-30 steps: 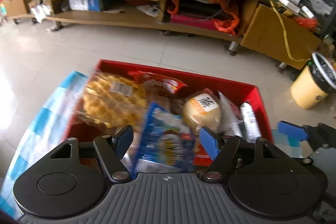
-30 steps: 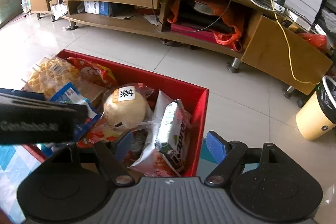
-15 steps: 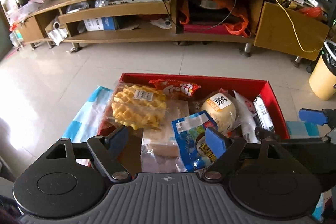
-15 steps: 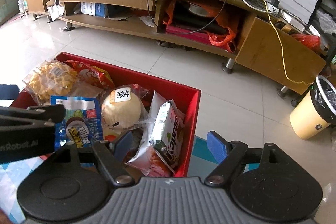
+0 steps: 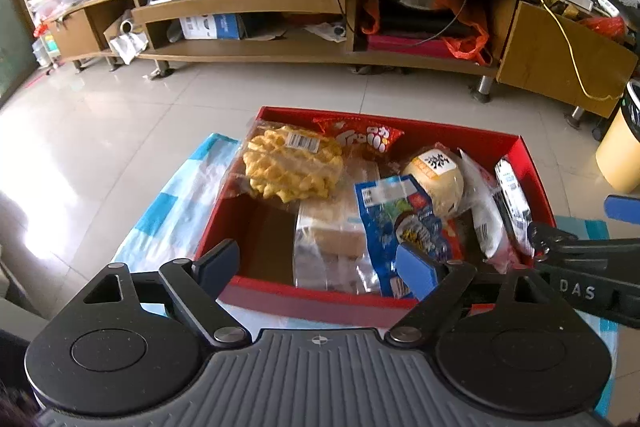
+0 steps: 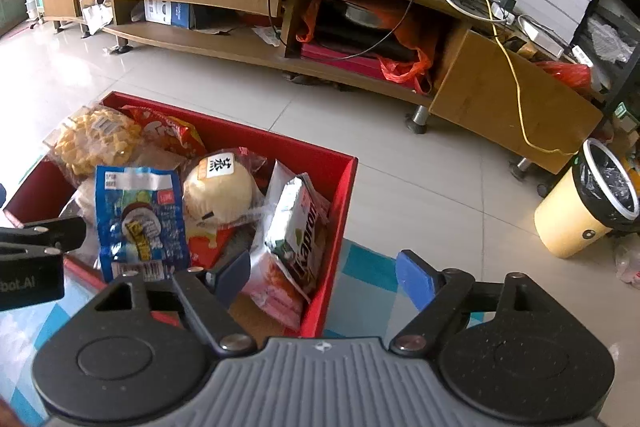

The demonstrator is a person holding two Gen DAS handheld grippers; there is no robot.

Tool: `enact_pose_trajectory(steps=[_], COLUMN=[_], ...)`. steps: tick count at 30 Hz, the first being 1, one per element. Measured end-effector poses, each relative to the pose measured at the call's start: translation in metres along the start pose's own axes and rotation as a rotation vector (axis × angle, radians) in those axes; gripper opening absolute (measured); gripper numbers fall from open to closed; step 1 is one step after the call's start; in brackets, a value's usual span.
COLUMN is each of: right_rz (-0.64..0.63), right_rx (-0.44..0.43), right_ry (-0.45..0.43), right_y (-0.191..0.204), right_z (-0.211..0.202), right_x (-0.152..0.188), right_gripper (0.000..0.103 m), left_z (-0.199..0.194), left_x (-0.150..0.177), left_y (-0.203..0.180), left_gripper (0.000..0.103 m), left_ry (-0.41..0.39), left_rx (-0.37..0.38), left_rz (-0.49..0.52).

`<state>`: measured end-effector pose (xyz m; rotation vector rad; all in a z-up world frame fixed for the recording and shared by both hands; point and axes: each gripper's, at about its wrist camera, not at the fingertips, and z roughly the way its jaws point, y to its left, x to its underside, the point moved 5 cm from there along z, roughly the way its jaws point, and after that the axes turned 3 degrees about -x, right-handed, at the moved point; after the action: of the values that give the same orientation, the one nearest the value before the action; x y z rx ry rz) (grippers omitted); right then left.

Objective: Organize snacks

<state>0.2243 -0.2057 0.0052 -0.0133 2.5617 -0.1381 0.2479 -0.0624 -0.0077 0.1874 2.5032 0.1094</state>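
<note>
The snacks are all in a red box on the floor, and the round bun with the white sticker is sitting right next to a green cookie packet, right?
Almost. The packet beside the round bun is blue, not green; the right wrist view shows the blue packet lying just left of it. The rest holds: the snacks sit in the red box.
</note>
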Motion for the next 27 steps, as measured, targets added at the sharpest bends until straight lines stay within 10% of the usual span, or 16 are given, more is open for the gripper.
enact_pose_trajectory(steps=[27], right_rz=[0.047], right_rx=[-0.017], right_ry=[-0.050], right_y=[0.010], right_z=[-0.080], right_x=[0.055], right_gripper=[0.085], left_z=[-0.052], left_x=[0.059], left_y=[0.005], left_gripper=[0.096], left_ry=[-0.004], left_rx=[0.044], left_rz=[-0.004])
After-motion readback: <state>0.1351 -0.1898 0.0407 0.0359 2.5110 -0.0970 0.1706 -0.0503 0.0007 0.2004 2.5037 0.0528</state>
